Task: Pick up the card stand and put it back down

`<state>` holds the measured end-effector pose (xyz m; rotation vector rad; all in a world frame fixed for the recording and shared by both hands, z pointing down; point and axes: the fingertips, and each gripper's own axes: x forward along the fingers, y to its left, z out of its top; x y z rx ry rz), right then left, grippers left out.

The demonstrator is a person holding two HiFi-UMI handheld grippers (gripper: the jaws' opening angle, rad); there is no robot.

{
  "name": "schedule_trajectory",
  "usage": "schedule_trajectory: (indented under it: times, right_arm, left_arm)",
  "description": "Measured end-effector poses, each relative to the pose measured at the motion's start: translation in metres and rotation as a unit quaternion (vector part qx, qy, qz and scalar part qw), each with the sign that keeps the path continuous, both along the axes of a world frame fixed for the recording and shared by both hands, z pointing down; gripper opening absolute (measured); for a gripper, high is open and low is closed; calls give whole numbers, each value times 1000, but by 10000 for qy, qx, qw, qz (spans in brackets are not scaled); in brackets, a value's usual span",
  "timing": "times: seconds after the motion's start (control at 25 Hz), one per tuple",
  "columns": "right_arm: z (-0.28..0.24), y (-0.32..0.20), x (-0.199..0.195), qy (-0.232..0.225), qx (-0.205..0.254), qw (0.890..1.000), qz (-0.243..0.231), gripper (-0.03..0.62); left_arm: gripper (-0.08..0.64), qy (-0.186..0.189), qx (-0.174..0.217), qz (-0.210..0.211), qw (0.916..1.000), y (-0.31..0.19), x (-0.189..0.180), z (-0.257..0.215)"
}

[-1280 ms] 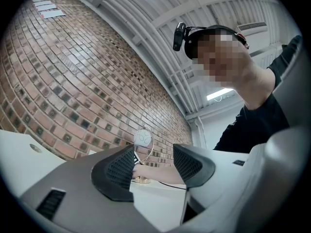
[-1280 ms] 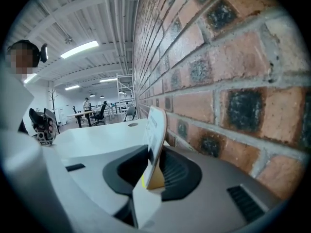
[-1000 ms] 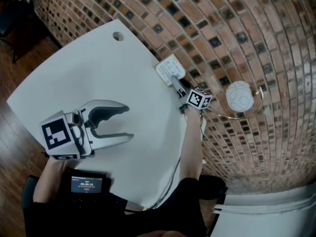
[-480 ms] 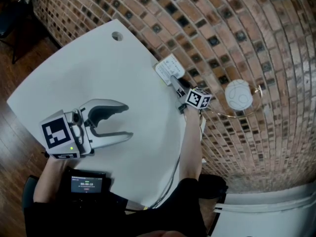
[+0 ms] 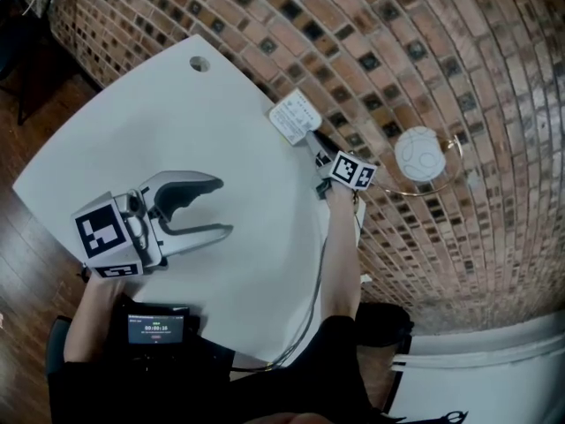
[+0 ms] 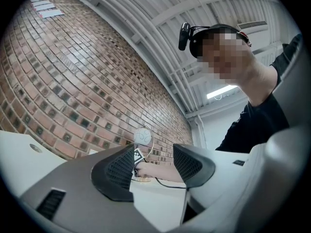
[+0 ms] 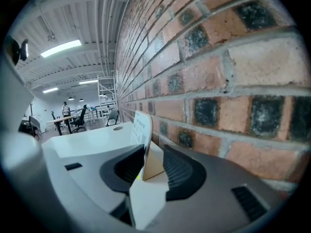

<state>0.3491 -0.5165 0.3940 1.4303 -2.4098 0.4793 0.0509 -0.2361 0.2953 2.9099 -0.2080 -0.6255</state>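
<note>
The card stand (image 5: 294,116), a white printed card on a tan folded base, is at the table's far right edge, next to the brick wall. My right gripper (image 5: 312,140) reaches to it from the near side. In the right gripper view the card stand (image 7: 142,130) is upright between the two dark pads, and the right gripper (image 7: 151,155) is shut on its base. Whether the base touches the table is hidden. My left gripper (image 5: 221,207) hovers open over the table's near left with nothing in it. In its own view the left gripper (image 6: 153,166) points toward the right hand.
The white table (image 5: 177,122) has a round hole (image 5: 199,63) at its far corner. A white ball on a gold ring (image 5: 418,155) stands by the brick wall (image 5: 459,60). A black device with a screen (image 5: 154,328) and a cable (image 5: 309,299) lie near the front edge.
The whole head view has shifted slightly. The right gripper stays shut on the card stand by the wall. The left gripper stays open in nearly the same place.
</note>
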Motion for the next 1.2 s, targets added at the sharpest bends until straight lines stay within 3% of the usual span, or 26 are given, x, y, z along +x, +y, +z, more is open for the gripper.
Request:
schedule_trajectory:
  times: [0.24,0.44,0.64,1.2]
  right_arm:
    - [-12,23,-2,-234,64,9996,175,152]
    - [-30,36,-11,-359,387,9985,164,142]
    - [-61,67,-38,-620,880,9932,-432,97]
    - [-124,149,-54,-431,1591,9860,-263,40]
  left_arm:
    - [253,17,-102,1,9999,2,-3,-6]
    - [253,16,-127,-22,9999,-4,-3,1]
    - [253,-65,-255,-33,9996,-5,-5,-2]
    - [253,94,-271,232,9993,10,4,-6]
